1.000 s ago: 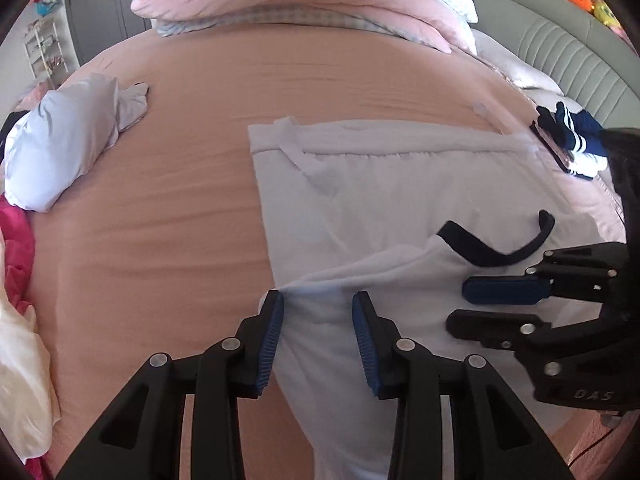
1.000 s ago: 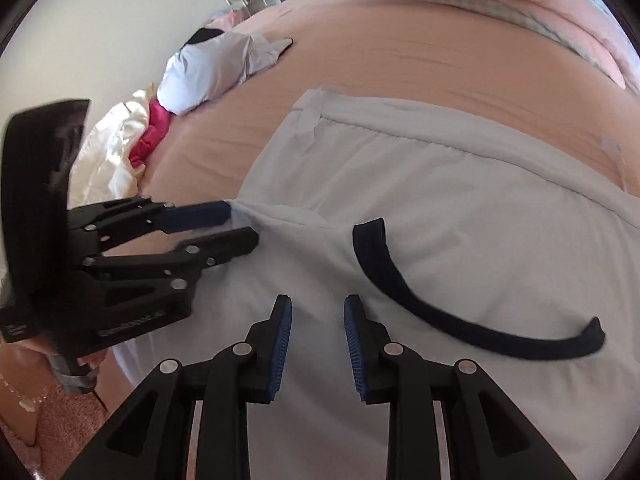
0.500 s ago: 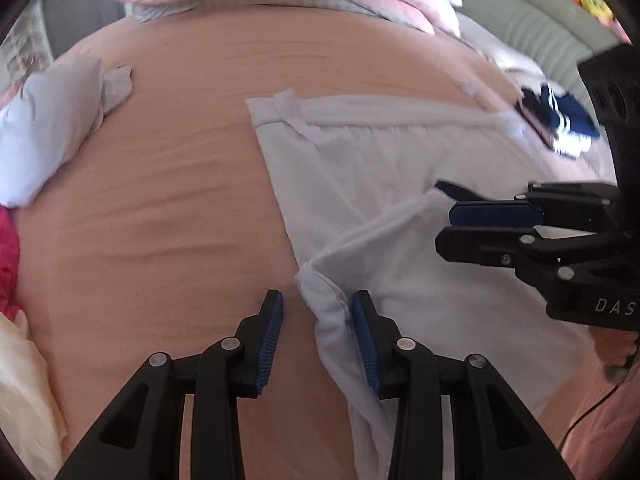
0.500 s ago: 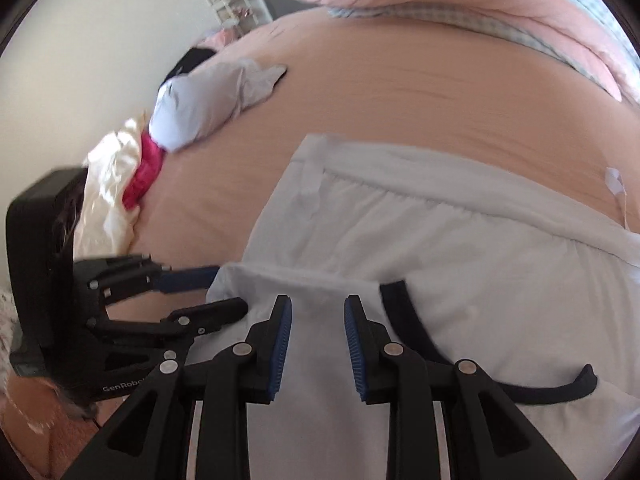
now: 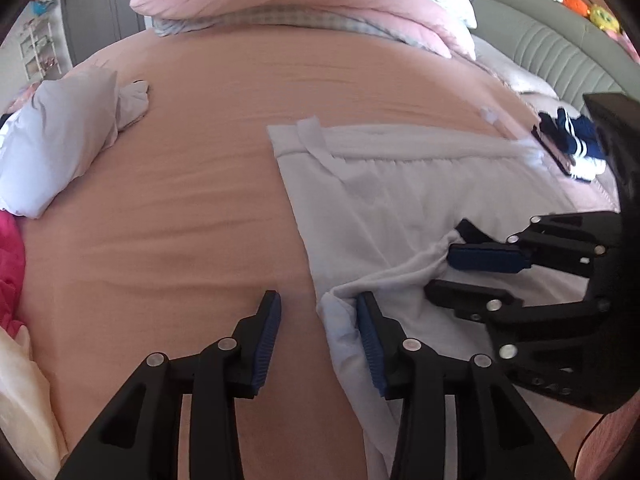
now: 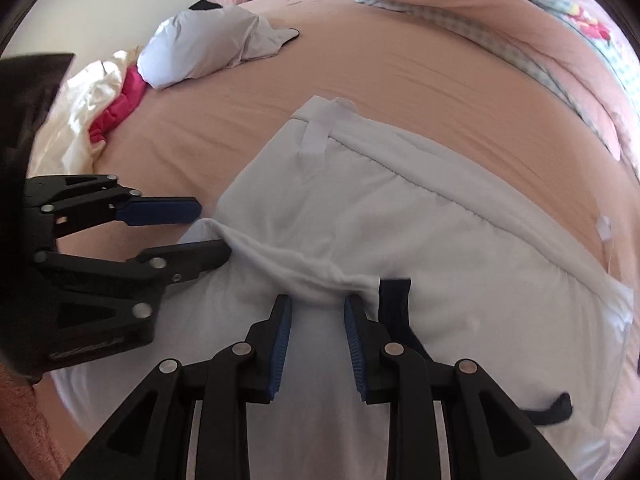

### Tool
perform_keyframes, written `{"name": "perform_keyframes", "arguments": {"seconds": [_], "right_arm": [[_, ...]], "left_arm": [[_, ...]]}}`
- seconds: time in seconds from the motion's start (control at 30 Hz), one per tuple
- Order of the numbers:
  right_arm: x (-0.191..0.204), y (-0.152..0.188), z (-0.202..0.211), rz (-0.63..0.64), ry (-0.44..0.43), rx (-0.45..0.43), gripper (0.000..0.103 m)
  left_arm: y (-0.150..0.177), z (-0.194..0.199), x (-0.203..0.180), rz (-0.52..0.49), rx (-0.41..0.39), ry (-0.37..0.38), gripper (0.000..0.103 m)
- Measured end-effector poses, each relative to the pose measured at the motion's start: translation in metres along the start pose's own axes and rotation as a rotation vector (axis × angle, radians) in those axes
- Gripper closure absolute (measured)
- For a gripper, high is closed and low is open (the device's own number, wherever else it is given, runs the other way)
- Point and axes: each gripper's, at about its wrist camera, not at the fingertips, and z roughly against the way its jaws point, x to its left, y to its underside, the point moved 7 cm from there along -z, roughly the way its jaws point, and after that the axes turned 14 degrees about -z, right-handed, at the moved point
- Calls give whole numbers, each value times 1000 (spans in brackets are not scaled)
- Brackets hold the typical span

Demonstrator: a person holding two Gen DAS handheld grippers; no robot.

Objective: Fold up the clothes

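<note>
White garment (image 5: 400, 200) with navy trim lies flat on the peach bed (image 5: 180, 200). At its near folded edge, left hand-held gripper (image 5: 318, 320) and right hand-held gripper (image 6: 318, 316) both stand spread, the fabric ridge loose between them. Beyond the garment, pink bedding (image 5: 300, 4).

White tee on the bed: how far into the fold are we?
Early. Done: the white tee lies spread on the bed, with its near part raised into a ridge. In hand: the left gripper and right gripper sit open at that ridge, neither clamped. Left: grip and finish the fold. The crumpled white garment lies unfolded.
</note>
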Motion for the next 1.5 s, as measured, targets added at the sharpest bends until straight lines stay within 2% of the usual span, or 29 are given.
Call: {"name": "perform_keyframes", "arguments": {"seconds": [0.07, 0.17, 0.27, 0.37, 0.43, 0.53, 0.6, 0.63, 0.7, 0.73, 0.77, 0.83, 0.9, 0.93, 1.0, 1.1, 1.2, 1.3, 1.33, 1.4, 1.5], "right_arm": [[0, -12, -1, -2, 17, -30, 76], [-5, -22, 29, -86, -8, -99, 76], [-7, -4, 52, -150, -56, -91, 76], [-17, 30, 75, -186, -37, -85, 76], [-38, 59, 93, -221, -3, -84, 76], [-94, 98, 110, -299, 99, -77, 76], [-134, 122, 117, -361, 133, -56, 76], [-149, 133, 122, -378, 111, -56, 76], [-168, 146, 133, -370, 11, -72, 77], [-175, 148, 138, -354, -12, -90, 77], [-183, 148, 141, -345, 8, -99, 80], [-203, 147, 147, -349, 97, -100, 76], [-224, 147, 157, -386, 185, -102, 76], [-231, 148, 164, -412, 201, -113, 76], [-225, 150, 179, -453, 125, -159, 76], [-191, 157, 187, -407, 53, -192, 76], [-159, 168, 168, -322, 54, -165, 76], [-155, 183, 149, -293, 85, -139, 76], [-156, 186, 147, -292, 84, -139, 76], [-164, 190, 150, -323, 51, -140, 77], [-184, 197, 159, -441, -13, -166, 80]], "left_arm": [[-8, 23, 10, 35, -105, -42, 66], [-7, 44, 7, 16, -125, -12, 66], [5, 53, -19, -35, -75, 37, 66], [17, 59, -54, -87, -11, 90, 66], [22, 61, -81, -140, 24, 113, 66], [25, 54, -122, -281, 51, 94, 66], [36, 46, -137, -364, 82, 41, 66], [42, 43, -141, -405, 96, 12, 65], [49, 44, -146, -456, 110, -27, 65], [51, 50, -143, -448, 123, -31, 65], [54, 56, -140, -437, 137, -36, 65], [59, 67, -128, -400, 158, -64, 64], [60, 80, -121, -306, 140, -27, 65], [58, 85, -122, -261, 119, -7, 65], [51, 93, -131, -182, 63, 37, 65], [33, 99, -161, -113, -29, 124, 65], [29, 80, -189, -149, 11, 121, 65], [49, 61, -197, -200, 117, 72, 64], [54, 64, -193, -200, 121, 66, 62], [64, 72, -184, -194, 121, 58, 63], [77, 83, -171, -189, 123, 33, 63]]}}
